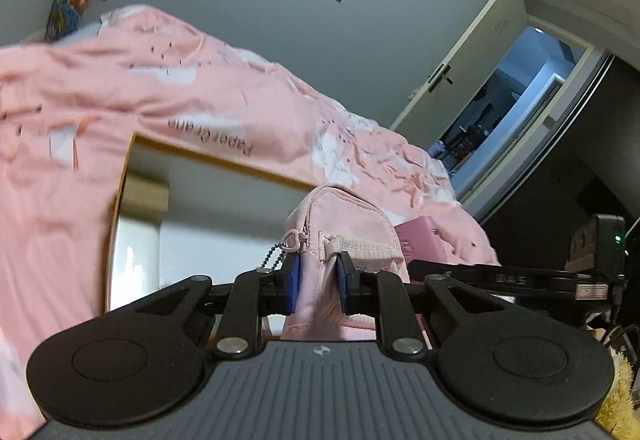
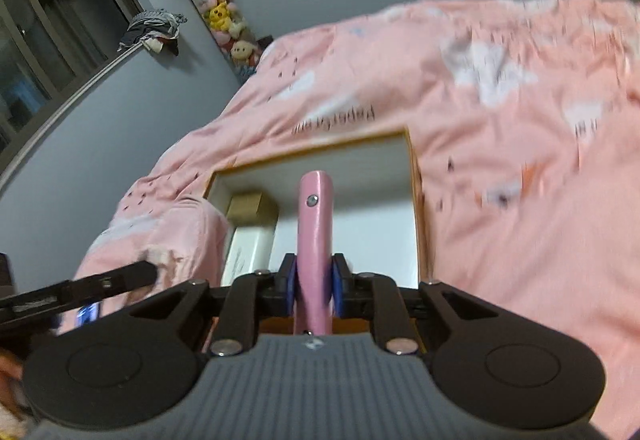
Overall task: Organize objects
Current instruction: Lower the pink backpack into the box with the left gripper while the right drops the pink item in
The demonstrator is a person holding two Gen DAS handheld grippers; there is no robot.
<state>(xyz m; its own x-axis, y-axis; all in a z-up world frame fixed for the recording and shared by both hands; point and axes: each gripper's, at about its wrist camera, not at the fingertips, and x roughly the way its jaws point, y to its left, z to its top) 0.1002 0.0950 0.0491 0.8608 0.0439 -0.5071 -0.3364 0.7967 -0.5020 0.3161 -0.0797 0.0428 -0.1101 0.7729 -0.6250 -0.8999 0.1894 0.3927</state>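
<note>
My left gripper is shut on a pale pink zip pouch, its blue pads pinching the end with the zipper and the bead chain. In the right wrist view my right gripper is shut on a glossy pink hard bar with a screw near its top. Both things hang above an open white box with a wooden rim. The pouch also shows at the left of the right wrist view, held by the left gripper's black finger. The pink bar sits just right of the pouch in the left wrist view.
A pink cloud-print duvet surrounds the box. Inside the box lie a tan carton and a white carton. A tube of plush toys leans on the grey wall. An open door is to the right.
</note>
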